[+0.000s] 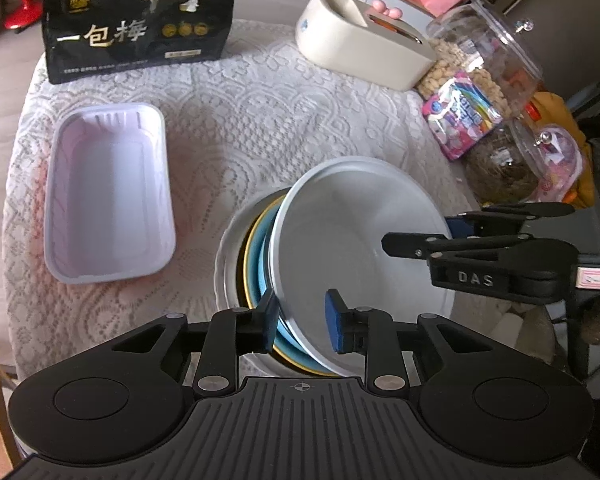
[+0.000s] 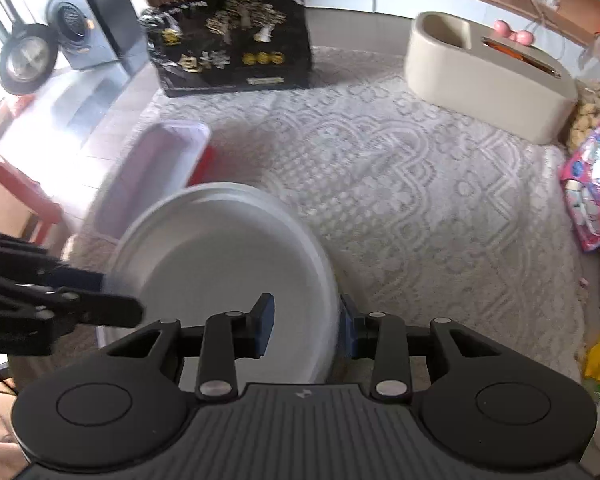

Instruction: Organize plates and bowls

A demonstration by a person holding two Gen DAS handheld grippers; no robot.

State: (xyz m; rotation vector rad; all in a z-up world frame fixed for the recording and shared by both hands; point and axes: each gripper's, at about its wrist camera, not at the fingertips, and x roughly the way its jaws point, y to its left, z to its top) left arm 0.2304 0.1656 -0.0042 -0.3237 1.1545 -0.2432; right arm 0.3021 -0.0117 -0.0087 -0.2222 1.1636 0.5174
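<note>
- The left gripper (image 1: 305, 321) stood part-open astride the near rim of the white plate (image 1: 340, 248), one blue pad outside the rim and the other inside the well. The inner pad did not seem to press, so I judged this a steadying bracket, not a firm hold.
- The right gripper (image 2: 306, 330) was clamped on the opposite edge of the same plate, one pad inside and one behind the rim. Probably this grip carried the weight.
- The white plate was tilted. One edge was raised, and the other leaned on the stack beneath. Two grippers on opposite edges likely kept so wide and shallow a dish from swinging.
- Under it lay a blue plate (image 1: 260, 248) nested in a yellow-rimmed one (image 1: 249, 240), both inside a larger white dish (image 1: 228, 264). The pile sat at the table's near edge, and the nesting ran from large below to small above.
- The white plate looked wider than the blue one, so I judged it was being shifted to sort the order.
- To the left, well apart, a pale lavender tray (image 1: 108, 196) lay empty on the lace tablecloth (image 1: 240, 120).
- At the far edge stood a black bag (image 1: 140, 20), a beige tissue box (image 1: 360, 40) and clear snack jars (image 1: 480, 60), away from the working space.
</note>
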